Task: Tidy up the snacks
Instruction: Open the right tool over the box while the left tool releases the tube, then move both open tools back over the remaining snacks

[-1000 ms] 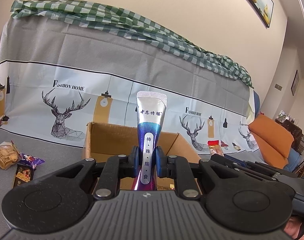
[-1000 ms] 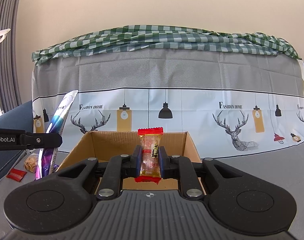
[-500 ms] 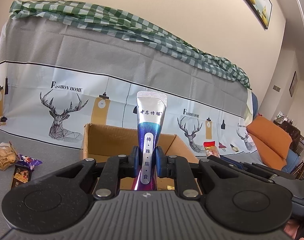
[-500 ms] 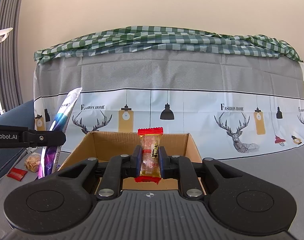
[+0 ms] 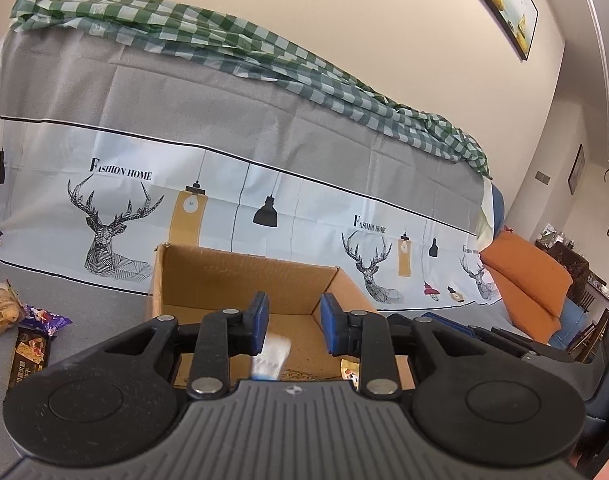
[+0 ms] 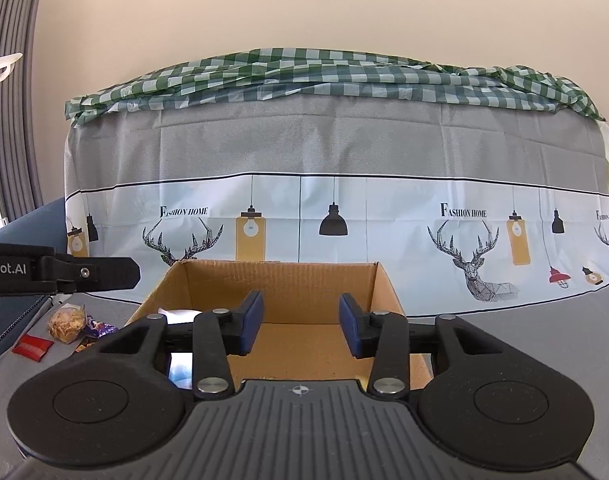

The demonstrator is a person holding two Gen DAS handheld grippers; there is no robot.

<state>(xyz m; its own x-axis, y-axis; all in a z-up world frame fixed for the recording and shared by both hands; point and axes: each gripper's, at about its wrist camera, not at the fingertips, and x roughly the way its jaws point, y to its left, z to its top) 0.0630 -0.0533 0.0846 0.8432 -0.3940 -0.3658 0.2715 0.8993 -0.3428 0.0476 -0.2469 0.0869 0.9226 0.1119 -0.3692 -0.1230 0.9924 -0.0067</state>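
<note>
Both my grippers hang over the open brown cardboard box (image 6: pixel 280 280); the left gripper (image 5: pixel 293 322) has its blue-padded fingers (image 5: pixel 260 320) opening, a blurred silver-blue sachet (image 5: pixel 270 356) low between them, touching neither pad, over the box floor; the right gripper (image 6: pixel 301 324) fingers are opening too, nothing between them; I judge this the release step; next I should fetch the loose snacks (image 5: pixel 0 312) on the grey surface (image 5: pixel 84 300) left of the box, aiming squarely at one packet

Black gripper (image 6: pixel 300 324) linkages, blue-padded fingers (image 6: pixel 251 322), silver screws
</note>
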